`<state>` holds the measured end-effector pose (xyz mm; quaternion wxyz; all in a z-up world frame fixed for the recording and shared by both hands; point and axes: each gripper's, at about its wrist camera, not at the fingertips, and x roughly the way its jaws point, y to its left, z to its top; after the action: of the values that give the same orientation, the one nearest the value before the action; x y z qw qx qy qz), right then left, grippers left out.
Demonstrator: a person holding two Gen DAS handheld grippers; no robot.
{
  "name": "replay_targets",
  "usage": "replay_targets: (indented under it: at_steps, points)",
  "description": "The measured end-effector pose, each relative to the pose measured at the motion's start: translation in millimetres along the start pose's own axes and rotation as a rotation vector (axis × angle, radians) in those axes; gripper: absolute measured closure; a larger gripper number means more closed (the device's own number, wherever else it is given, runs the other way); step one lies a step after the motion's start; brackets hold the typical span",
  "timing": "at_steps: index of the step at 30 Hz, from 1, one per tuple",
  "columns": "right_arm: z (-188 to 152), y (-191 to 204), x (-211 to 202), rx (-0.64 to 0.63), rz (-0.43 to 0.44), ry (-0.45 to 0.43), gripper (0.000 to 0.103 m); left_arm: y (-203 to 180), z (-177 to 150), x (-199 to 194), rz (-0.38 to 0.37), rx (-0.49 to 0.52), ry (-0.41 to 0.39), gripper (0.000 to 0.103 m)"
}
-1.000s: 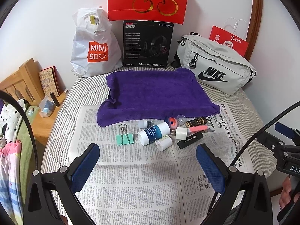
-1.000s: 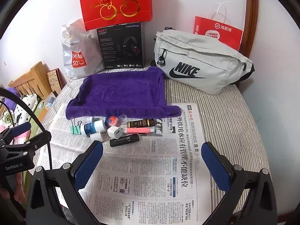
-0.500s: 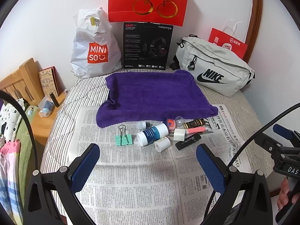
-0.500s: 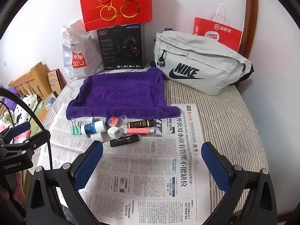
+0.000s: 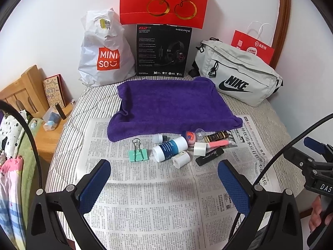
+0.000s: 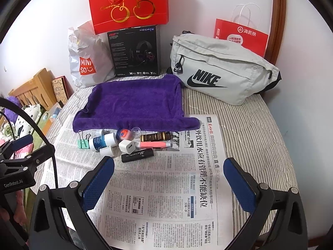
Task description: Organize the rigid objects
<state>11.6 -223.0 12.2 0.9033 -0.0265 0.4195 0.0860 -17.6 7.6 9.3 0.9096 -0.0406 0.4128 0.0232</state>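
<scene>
A cluster of small items lies on newspaper (image 5: 149, 195) in front of a purple towel (image 5: 172, 106): a green binder clip (image 5: 137, 154), a blue-and-white bottle (image 5: 169, 148), a white roll (image 5: 180, 159), a white charger cube (image 5: 199, 148), a pink tube (image 5: 220, 143), a black stick (image 5: 209, 153), a brown bottle (image 5: 215, 136) and a red-capped jar (image 5: 189, 135). My left gripper (image 5: 164, 177) is open and empty, just short of the cluster. My right gripper (image 6: 168, 177) is open and empty, right of the black stick (image 6: 137, 155) and charger cube (image 6: 127, 145).
Along the wall stand a white Miniso bag (image 5: 104, 52), a black headset box (image 5: 163, 51), a red gift bag (image 5: 164, 0), a grey Nike bag (image 5: 239, 73) and a small red bag (image 5: 252, 48). A wooden nightstand (image 5: 47, 133) sits left of the striped bed.
Both grippers have drifted back slightly, so the items sit a little farther away. Nothing was grasped or moved.
</scene>
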Motion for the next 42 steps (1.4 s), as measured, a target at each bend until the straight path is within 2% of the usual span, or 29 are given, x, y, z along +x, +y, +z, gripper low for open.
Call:
replay_targets:
  at_steps: [12,29,42]
  points:
    - [1,-1,-1,-0.008,-0.024,-0.007,0.000,1,2,5,-0.002,0.002,0.013,0.000]
    - [2,2,2,-0.013,-0.006,0.001,0.000,5,2,12,0.003,-0.004,0.014,0.000]
    - [5,4,25,-0.022,0.001,0.038,0.000,7,5,35,0.030,0.001,0.037,0.000]
